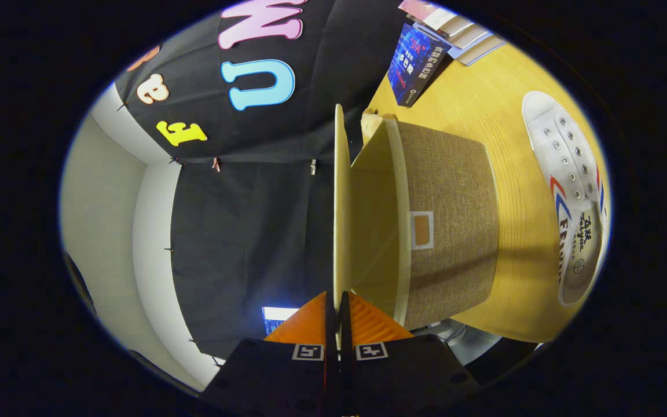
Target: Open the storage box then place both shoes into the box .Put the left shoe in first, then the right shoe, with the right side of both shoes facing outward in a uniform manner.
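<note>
Gripper view, rolled on its side, so the wooden table stands like a wall at the right. Going left to right: the pale booth wall and black cloth, then the gripper, its two fingers pressed together on the thin edge of the storage box's lid. The lid runs straight ahead from the fingertips, its long axis in line with the fingers, lifted well off the box mouth. Just right of it sits the storage box, a woven brown fabric body with a small label patch on its side, resting on the table; its pale inner wall shows in the gap under the lid. Beyond the box, further right on the table, lies a white shoe with red and blue stripes, well apart from the box. Some books lie at the far end. As I judge it, the lid needs swinging further away from the box before any shoe goes in.
</note>
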`<state>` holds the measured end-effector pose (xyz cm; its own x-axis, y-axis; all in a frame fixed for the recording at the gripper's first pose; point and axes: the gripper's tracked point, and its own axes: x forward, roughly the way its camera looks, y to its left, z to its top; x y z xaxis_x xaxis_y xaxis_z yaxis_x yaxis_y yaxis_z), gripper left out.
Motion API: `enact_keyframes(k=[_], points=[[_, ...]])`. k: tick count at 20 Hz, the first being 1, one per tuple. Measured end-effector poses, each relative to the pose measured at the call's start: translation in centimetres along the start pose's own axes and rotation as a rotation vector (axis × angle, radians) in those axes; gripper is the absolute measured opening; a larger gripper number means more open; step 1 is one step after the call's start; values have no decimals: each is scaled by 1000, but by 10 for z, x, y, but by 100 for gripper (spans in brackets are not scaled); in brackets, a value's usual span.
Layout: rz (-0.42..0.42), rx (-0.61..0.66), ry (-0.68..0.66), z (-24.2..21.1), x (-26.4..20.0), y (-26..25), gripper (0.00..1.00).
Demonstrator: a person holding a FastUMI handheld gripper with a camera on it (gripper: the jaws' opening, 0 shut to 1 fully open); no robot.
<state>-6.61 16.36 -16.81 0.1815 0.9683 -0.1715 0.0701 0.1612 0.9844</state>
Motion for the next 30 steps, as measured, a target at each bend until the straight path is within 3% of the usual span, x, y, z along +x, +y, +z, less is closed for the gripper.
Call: enact_keyframes(k=[10, 17, 24, 30], points=[[-109, -79, -34, -4, 35, 51, 5], [-134, -132, -77, -9, 82, 104, 5], [-139, -168, -84, -13, 168, 141, 6], [-174, -186, -44, -33, 256, 134, 6]])
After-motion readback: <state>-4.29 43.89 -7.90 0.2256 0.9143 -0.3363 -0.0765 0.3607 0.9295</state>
